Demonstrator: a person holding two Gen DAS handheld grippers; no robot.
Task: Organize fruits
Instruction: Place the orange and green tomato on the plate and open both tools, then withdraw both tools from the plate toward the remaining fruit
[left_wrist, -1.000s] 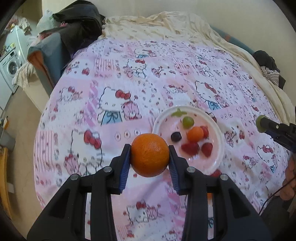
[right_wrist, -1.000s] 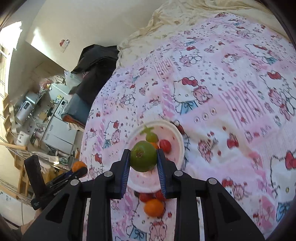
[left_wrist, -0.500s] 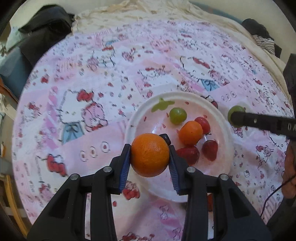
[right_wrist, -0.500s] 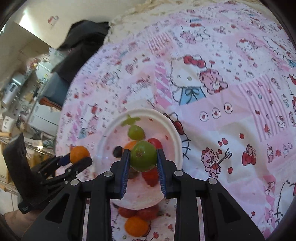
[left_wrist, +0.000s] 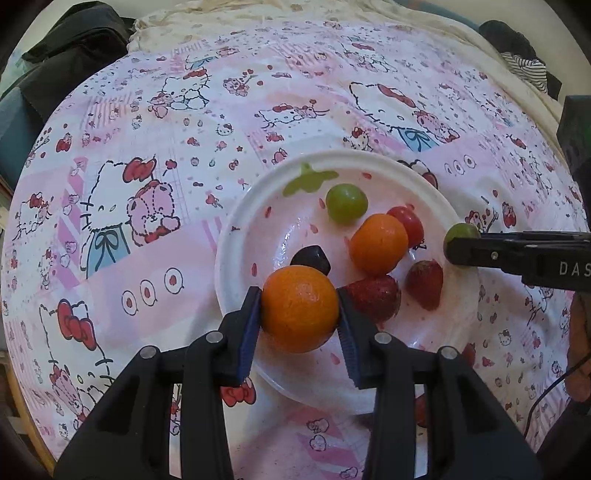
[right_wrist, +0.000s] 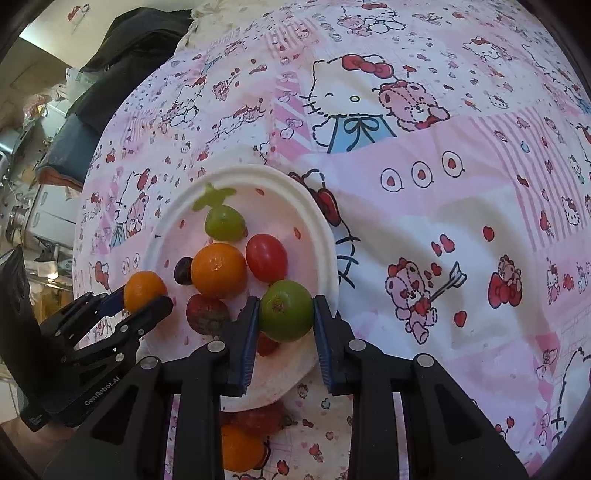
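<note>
Gripping an orange (left_wrist: 300, 309) between its blue pads, the left gripper (left_wrist: 300, 314) sits at lower centre of its frame, over the near rim of the white plate (left_wrist: 236, 236). The right gripper (right_wrist: 285, 312) is clamped on a green fruit (right_wrist: 285, 309) at lower centre, above the plate's right edge. On the plate lie a grape (left_wrist: 346, 204), small orange (left_wrist: 378, 244), tomato (left_wrist: 408, 223) and strawberries (left_wrist: 424, 284).
</note>
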